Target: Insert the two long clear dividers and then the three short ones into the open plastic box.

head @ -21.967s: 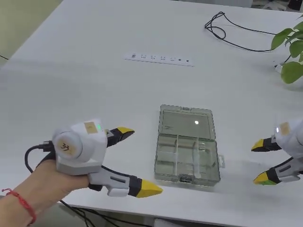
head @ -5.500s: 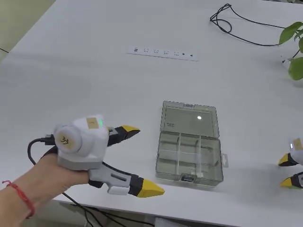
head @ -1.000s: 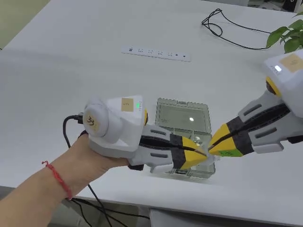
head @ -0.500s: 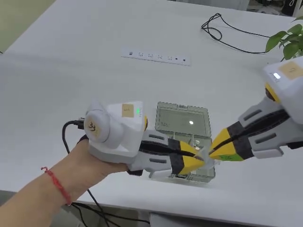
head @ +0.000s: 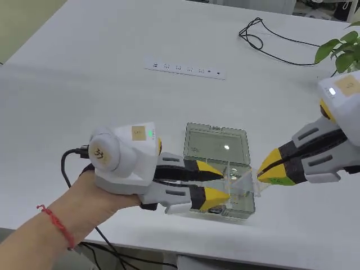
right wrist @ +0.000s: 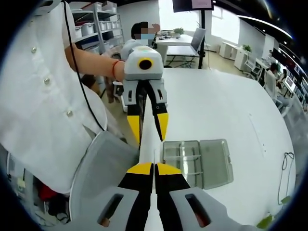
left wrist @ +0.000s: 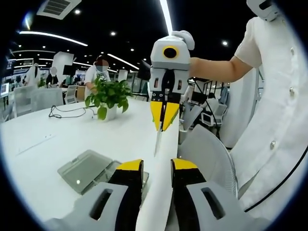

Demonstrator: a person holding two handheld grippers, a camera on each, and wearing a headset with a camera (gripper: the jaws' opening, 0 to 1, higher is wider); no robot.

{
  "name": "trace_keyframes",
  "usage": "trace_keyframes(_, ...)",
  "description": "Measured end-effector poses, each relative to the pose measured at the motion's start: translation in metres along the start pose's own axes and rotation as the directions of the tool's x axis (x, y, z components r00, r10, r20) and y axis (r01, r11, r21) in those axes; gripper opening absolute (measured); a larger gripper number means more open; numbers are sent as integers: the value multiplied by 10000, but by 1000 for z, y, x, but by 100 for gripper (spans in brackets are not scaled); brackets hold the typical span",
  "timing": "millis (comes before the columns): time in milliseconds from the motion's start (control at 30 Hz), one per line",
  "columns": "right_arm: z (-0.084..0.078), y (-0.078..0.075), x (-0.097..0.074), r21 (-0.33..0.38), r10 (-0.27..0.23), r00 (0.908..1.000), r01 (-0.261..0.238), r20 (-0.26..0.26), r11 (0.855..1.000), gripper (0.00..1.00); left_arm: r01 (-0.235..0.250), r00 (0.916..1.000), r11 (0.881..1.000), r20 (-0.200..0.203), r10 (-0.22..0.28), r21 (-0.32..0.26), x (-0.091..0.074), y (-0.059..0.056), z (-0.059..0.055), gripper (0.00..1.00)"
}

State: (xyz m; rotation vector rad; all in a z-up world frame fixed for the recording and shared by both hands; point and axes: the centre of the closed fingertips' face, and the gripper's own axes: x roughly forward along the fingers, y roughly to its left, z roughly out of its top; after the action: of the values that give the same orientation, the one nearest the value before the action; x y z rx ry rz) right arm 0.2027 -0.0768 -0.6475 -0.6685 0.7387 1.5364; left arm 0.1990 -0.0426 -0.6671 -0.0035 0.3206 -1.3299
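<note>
Spotting any change from half a second back? (S1)

Yes. Sprung open on the left hand-held gripper [head: 226,183]: clenched near the divider then, spread wide now. Let go, so handed over. (S2)

Held by what now? (S1)

Pinched by the right hand-held gripper [head: 259,173] alone, closed tight on the divider [head: 244,181]. Seen edge-on in the left gripper view, hanging from those closed tips. (S2)

Meaning for the task? (S1)

Probably freed for one-handed seating into the box [head: 215,145]. Not yet down in a slot. Can't tell whether long or short. (S2)

Sitting where against the left hand-held gripper? (S1)

Floating just beyond its open tips, between the two grippers and lined up with the gap. Looks apart from both left jaws. Hovering over the box's near right corner in the head view, above the bench [head: 112,84]. Touching the box or not, can't tell. (S2)
</note>
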Motion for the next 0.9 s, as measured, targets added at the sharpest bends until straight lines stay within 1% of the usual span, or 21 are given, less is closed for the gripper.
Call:
trace_keyframes(33, -2, -2, 0, -9, -57, 9999, 57, -101, 10000, 3, -135, 9999, 9999, -102, 135, 23, -2, 3, -3, 23)
trace_keyframes(167, -8, -7, 1, -52, -177, 9992, 176, -357, 9998, 3, -480, 9985, 9988, -254, 482, 65, -7, 11, -9, 33)
trace_keyframes(300, -12, -13, 1, -59, -293, 9982, 291, -526, 9996, 3, -752, 9967, 9972, -298, 753, 43, -12, 19, -13, 43)
trace_keyframes(333, -14, -15, 1, -77, -355, 9976, 352, -595, 9994, 3, -861, 9958, 9963, -308, 861, -1, -13, 21, -14, 45)
trace_keyframes(467, -19, -23, 3, -90, -505, 9955, 500, -804, 9987, 3, -1237, 9913, 9923, -458, 1234, -38, -18, 30, -21, 59)
trace_keyframes(533, -22, -25, 4, -145, -567, 9938, 555, -959, 9984, 3, -1342, 9900, 9909, -463, 1335, -125, -21, 34, -25, 62)
trace_keyframes(633, -26, -29, 6, -192, -626, 9917, 609, -1121, 9980, 3, -1392, 9893, 9899, -475, 1378, -268, -23, 36, -29, 66)
trace_keyframes(700, -28, -33, 8, -190, -680, 9903, 662, -1214, 9976, 3, -1468, 9876, 9888, -610, 1449, -279, -23, 37, -34, 68)
trace_keyframes(767, -31, -37, 10, -265, -766, 9875, 737, -1374, 9969, 3, -1558, 9857, 9873, -703, 1533, -307, -24, 39, -39, 73)
trace_keyframes(900, -35, -42, 16, -232, -769, 9857, 743, -1502, 9970, 3, -1694, 9832, 9843, -774, 1654, -487, -25, 41, -46, 80)
